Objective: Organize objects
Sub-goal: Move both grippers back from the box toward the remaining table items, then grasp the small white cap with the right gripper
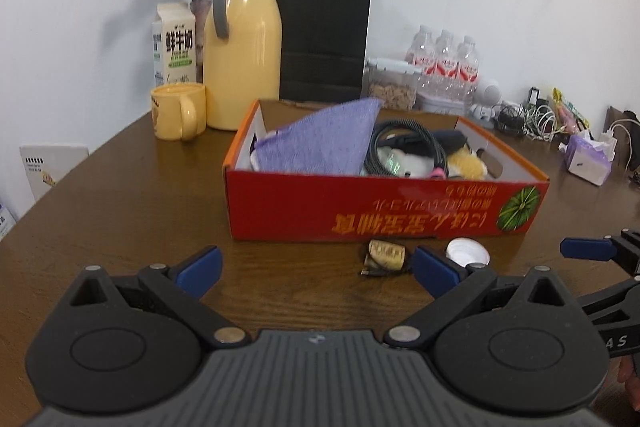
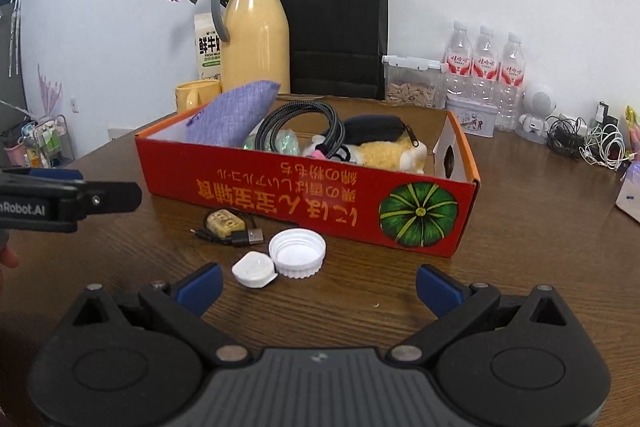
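Right gripper (image 2: 318, 285) spread wide, empty; left gripper (image 1: 316, 269) likewise. Only the right view shows cap (image 2: 297, 252) and case (image 2: 255, 269). Box (image 2: 304, 195) lies long-side toward both.

- milk carton (image 1: 175, 45): big black characters 鲜牛奶; in my right-wrist view "FRESH MILK" sits under them, small print below too fine to read
- red box (image 2: 308, 195): yellow Japanese/Chinese-style lettering on the long side, printed upside down from here, blurred; I can't read it reliably
- my left gripper (image 2: 72, 201): white "nRobot.AI" on the body, start cut off by the frame
- water bottles (image 2: 486, 65): red labels, characters too small to read
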Tool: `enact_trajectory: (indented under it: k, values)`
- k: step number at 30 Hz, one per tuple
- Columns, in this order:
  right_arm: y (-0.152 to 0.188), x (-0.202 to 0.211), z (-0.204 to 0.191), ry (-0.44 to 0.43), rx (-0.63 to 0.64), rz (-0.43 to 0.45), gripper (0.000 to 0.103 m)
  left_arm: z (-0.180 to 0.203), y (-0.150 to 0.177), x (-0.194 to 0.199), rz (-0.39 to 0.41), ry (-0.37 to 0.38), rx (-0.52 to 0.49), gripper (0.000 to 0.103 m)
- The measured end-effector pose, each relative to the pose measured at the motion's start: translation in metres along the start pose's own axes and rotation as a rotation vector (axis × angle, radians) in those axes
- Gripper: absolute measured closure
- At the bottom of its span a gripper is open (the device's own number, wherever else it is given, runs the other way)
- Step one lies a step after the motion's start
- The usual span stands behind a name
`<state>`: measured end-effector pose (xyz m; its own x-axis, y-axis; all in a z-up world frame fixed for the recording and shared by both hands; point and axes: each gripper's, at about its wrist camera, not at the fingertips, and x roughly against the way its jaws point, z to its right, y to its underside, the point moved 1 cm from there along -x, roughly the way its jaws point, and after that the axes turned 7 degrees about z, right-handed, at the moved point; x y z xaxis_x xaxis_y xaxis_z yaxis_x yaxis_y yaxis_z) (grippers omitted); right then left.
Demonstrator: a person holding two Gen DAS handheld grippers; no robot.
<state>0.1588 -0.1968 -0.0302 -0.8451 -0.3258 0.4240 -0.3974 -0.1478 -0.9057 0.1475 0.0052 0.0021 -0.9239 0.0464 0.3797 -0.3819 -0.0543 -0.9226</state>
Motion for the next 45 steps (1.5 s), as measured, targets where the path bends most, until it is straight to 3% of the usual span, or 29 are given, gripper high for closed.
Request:
enact_trajectory:
  k: [10,15,17,24,28,38,45]
  values:
    - [0.005,-0.013,-0.004,0.009,0.021,-0.022,0.002,-0.003,0.010,-0.008,-0.010,-0.005,-0.003,0.000]
    - [0.004,-0.022,-0.017,-0.056,0.043,-0.049,0.028,-0.005,0.014,-0.012,-0.010,-0.014,0.010,0.000]
    - [0.004,-0.027,-0.024,-0.079,0.052,-0.067,0.044,-0.006,0.014,-0.013,-0.010,-0.015,0.018,0.000]
    - [-0.001,-0.044,-0.038,-0.098,0.052,-0.090,0.059,-0.013,0.015,-0.015,-0.019,-0.007,0.053,0.000]
    - [-0.002,-0.046,-0.040,-0.105,0.053,-0.083,0.075,-0.014,0.015,-0.015,-0.023,-0.002,0.065,0.000]
    - [-0.003,-0.035,-0.036,-0.106,0.042,-0.023,0.076,-0.014,0.017,-0.018,-0.032,-0.016,0.069,0.000]
    - [-0.004,-0.023,-0.021,-0.055,0.038,0.046,0.076,-0.012,0.016,-0.018,-0.036,-0.034,0.055,0.000]
